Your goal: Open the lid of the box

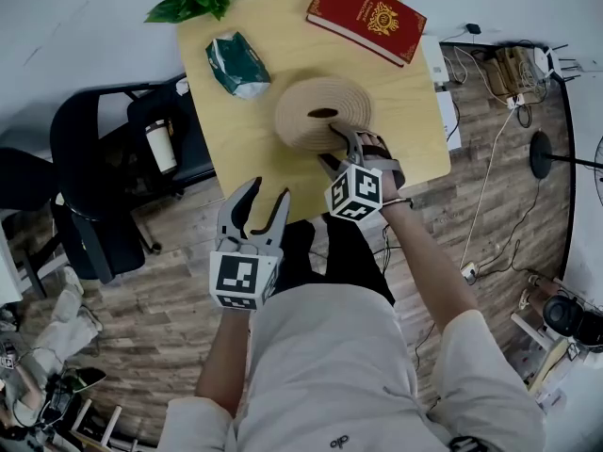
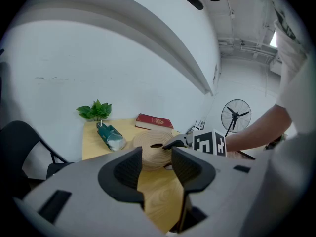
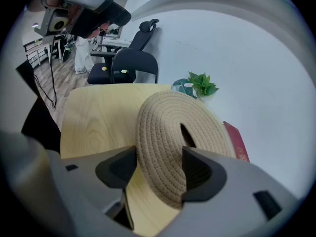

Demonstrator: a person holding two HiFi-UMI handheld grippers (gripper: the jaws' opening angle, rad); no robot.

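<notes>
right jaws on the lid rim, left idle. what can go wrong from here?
1. The right gripper pinches only the near rim of the woven lid; it may slip or flex when lifted.
2. The left gripper hangs open off the table, so nothing steadies the box: it may come up with the lid or slide toward the near edge.
</notes>
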